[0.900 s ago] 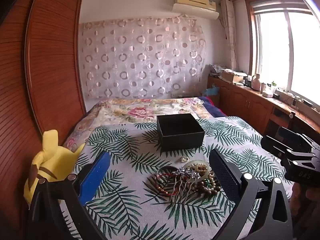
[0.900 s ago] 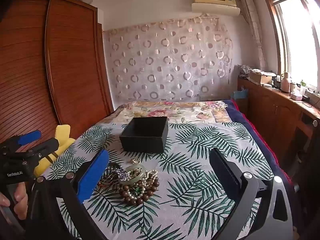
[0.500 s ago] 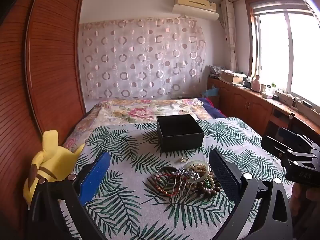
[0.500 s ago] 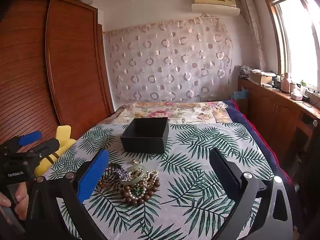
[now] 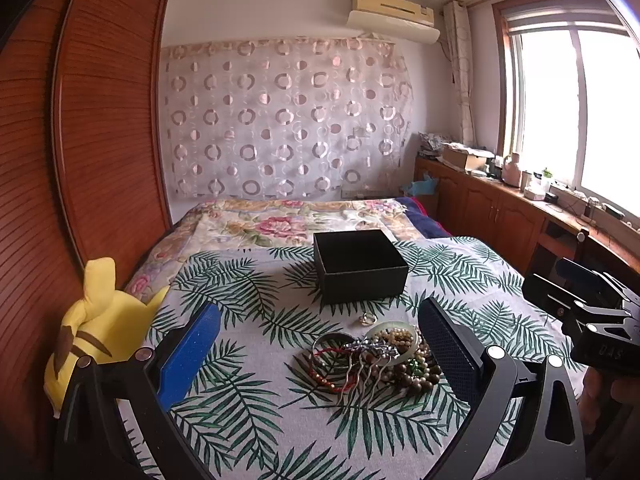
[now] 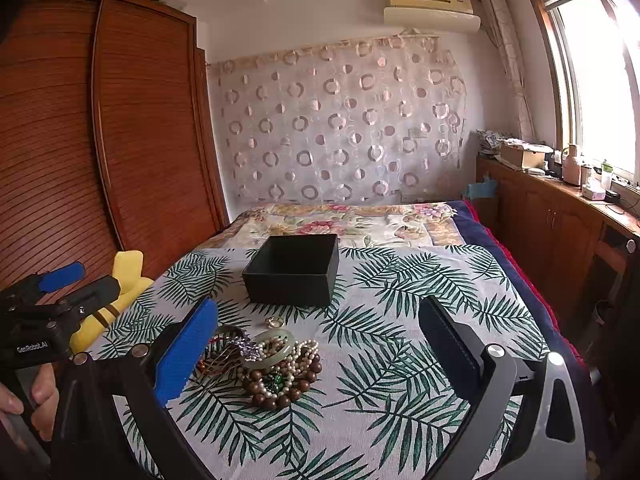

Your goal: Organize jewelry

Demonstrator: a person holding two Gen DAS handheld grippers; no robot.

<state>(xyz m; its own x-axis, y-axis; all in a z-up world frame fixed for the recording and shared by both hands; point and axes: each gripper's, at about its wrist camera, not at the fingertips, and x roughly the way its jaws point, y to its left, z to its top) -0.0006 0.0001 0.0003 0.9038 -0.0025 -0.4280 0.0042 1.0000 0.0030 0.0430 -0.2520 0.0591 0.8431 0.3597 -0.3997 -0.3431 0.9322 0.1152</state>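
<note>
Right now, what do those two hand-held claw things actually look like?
Each is a black frame with two long fingers, one padded bright blue, the other dark and ribbed, with silver bolts at the joints. That holds for the left gripper and the right gripper. White lettering marks each body; on the left one it looks like "GenRobot.AI". Bare hands hold the handles; no sleeves or cables show.

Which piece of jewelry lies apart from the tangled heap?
The small gold-coloured ring, lying alone on the leaf-print cloth between the jewelry heap and the open black box; everything else overlaps.
</note>
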